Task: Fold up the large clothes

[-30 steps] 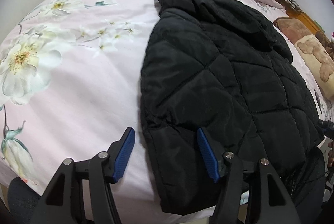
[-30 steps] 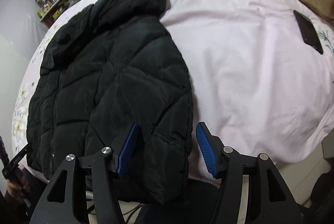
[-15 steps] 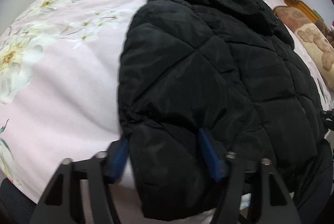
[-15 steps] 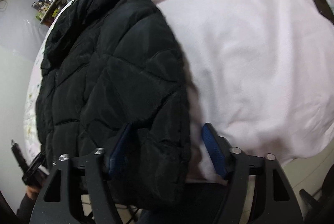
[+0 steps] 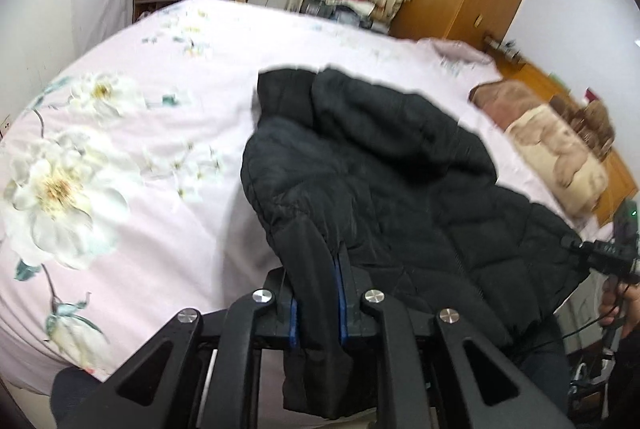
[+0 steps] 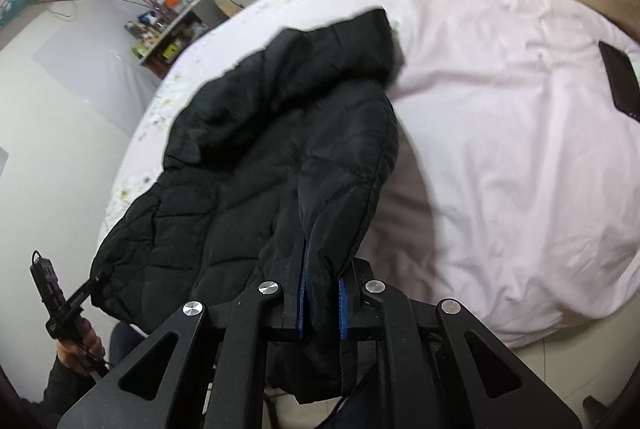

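Both sets of blue-padded jaws are clamped tight on cloth: the left gripper pinches one bottom corner of the black quilted puffer jacket, and the right gripper pinches the other bottom corner, so the hem is raised off the mattress while the collar end lies well up the pink floral bedsheet. From where I stand, each grip looks like a bunched wad of slippery shell fabric, though motion blur makes it hard to say how many layers are caught. That is the risk, I'd judge: if only the outer layer is held, the padded bulk could slide out mid-swing, or the front panel could sag open along the zip and leave the fold lopsided. Uneven lifting between the two hands would skew the hem against the collar. Carrying the hem too far right could also drag it over the flat black phone lying on the sheet near the bed's edge. By count: one jacket, two grippers, one phone, and one brown-and-cream bear-print cushion at the head of the bed.
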Demonstrator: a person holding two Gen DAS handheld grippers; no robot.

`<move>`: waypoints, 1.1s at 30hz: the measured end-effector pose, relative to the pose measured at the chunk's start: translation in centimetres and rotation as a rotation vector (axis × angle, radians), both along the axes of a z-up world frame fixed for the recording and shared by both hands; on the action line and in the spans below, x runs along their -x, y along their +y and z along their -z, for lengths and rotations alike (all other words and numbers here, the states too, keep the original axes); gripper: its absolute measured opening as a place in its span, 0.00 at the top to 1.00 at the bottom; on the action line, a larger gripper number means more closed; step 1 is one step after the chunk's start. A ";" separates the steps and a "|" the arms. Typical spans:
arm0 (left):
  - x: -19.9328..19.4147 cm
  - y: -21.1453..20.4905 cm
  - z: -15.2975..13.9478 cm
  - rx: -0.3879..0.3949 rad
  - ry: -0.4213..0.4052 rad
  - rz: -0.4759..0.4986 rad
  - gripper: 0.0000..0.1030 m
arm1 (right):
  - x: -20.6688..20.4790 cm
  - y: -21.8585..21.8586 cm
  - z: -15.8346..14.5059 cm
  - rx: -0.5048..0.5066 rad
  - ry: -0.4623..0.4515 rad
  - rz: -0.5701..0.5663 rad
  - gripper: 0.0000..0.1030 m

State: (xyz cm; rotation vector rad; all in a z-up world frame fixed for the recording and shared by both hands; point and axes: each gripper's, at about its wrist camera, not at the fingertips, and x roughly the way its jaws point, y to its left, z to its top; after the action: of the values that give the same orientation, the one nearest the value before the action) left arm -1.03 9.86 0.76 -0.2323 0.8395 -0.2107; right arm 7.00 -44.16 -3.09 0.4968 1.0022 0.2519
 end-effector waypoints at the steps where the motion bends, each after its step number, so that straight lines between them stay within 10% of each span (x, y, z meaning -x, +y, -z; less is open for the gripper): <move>1: 0.7 0.3 -0.6 0.007 -0.012 0.004 0.86 | 0.7 0.1 -0.7 0.000 -0.013 -0.002 0.89; 16: 2.8 2.4 -5.2 0.143 -0.110 -0.007 0.86 | 4.1 -2.2 -5.0 -0.146 -0.134 0.126 0.89; 33: -12.2 2.9 -7.9 0.203 -0.163 -0.093 0.86 | -9.7 -4.0 -7.8 -0.222 -0.193 0.187 0.89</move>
State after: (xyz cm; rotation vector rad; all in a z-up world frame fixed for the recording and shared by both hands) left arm 11.13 12.74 8.71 -0.4374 0.6441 -0.2244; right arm 16.71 -48.13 4.70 0.7499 0.7379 0.2394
